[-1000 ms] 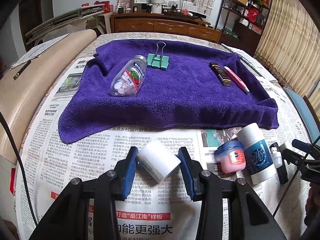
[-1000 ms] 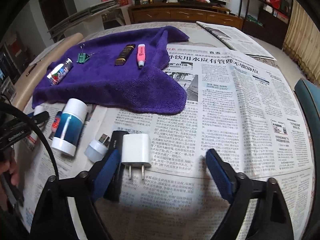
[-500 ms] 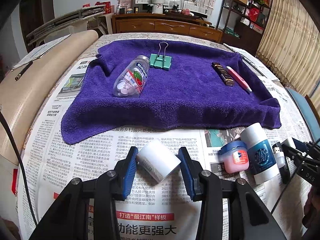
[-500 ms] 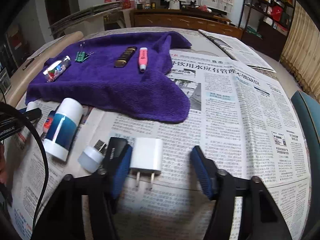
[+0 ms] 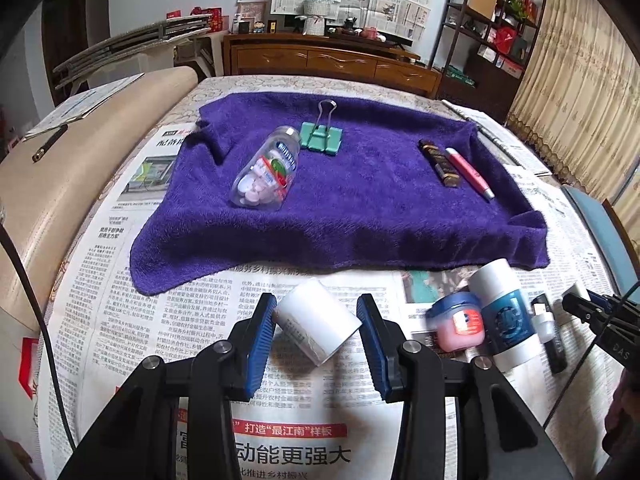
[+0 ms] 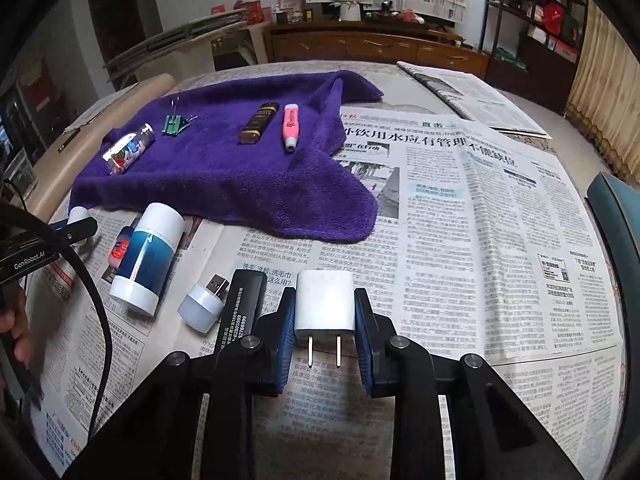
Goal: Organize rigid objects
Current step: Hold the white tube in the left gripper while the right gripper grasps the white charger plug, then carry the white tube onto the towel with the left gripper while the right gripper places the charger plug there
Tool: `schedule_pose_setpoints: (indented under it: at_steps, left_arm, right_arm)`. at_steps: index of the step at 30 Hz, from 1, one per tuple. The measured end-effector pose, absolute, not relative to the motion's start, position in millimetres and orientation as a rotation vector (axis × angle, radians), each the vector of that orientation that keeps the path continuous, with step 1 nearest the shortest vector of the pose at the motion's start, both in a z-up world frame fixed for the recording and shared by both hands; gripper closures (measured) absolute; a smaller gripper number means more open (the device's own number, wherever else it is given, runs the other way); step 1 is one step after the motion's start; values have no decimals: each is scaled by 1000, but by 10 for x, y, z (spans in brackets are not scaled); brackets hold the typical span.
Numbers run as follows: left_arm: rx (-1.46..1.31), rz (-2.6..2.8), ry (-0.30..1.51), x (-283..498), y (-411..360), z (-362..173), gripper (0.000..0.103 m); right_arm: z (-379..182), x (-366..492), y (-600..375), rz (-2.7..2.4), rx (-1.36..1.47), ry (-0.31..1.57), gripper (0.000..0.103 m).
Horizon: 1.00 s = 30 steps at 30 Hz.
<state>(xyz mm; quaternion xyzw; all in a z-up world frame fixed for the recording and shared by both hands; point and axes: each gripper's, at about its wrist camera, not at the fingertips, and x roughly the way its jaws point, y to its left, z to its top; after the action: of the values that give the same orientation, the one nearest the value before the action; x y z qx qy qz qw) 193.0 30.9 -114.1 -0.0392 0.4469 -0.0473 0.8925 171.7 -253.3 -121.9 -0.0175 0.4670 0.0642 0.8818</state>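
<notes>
Two grips set: left gripper (image 5: 316,330) clamped on white jar (image 5: 318,326), right gripper (image 6: 324,328) just closed on white charger (image 6: 325,306), both over newspaper. Four items already on purple towel (image 5: 360,208); several waiting beside it.

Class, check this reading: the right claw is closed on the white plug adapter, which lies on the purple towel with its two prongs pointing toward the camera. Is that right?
Not quite. In the right wrist view the right claw grips the white plug adapter on the newspaper, not on the purple towel. Its prongs do point toward the camera.
</notes>
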Motion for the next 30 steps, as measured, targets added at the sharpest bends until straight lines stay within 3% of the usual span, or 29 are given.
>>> schedule_pose_setpoints:
  at_steps: [20, 30]
  left_arm:
    - [-42, -143, 861, 2217, 260, -486, 63]
    - [-11, -183, 857, 2686, 149, -459, 63]
  right_arm:
    - [-827, 1921, -2482, 184, 59, 921, 76]
    - [-542, 2479, -2227, 229, 19, 886, 76]
